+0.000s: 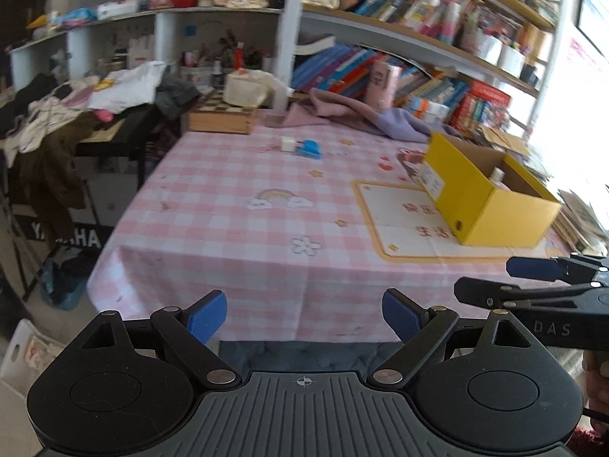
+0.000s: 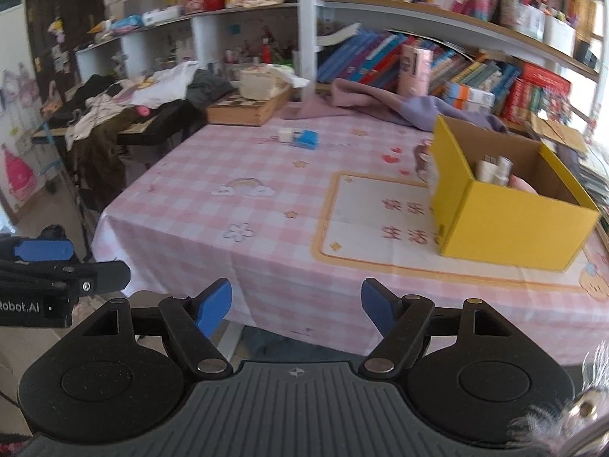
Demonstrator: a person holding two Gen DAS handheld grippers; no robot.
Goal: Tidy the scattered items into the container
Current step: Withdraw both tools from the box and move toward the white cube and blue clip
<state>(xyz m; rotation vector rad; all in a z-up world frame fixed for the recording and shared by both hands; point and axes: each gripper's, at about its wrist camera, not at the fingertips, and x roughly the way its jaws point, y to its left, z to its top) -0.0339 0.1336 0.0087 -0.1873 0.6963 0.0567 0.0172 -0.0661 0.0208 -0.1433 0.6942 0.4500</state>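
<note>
We find the left gripper (image 1: 304, 318) released, its blue pads (image 1: 207, 316) standing wide apart with nothing between them, held at the near edge of the table (image 1: 228, 251). The right gripper (image 2: 297, 306) is likewise released and empty, its jaws apart, also at the near edge; each gripper shows at the side of the other's view, so the two sit side by side.

Beyond them lies the pink checked tablecloth (image 2: 266, 198), printed with a rainbow, a flower and a framed panel of characters. On that panel, towards the right, stands the yellow cardboard box (image 2: 510, 221), open at the top. Inside it we note several pale cylindrical items (image 2: 495, 169) standing against the near left corner; what they are we cannot tell.

At the far side of the cloth, well apart from the box, a small white item (image 2: 285, 134) sits just beside a blue item (image 2: 306, 139); whether they touch is unclear.

Behind these we record a purple cloth (image 2: 380, 103), a wooden chessboard case (image 2: 243, 108) and crowded bookshelves (image 2: 437, 11).
</note>
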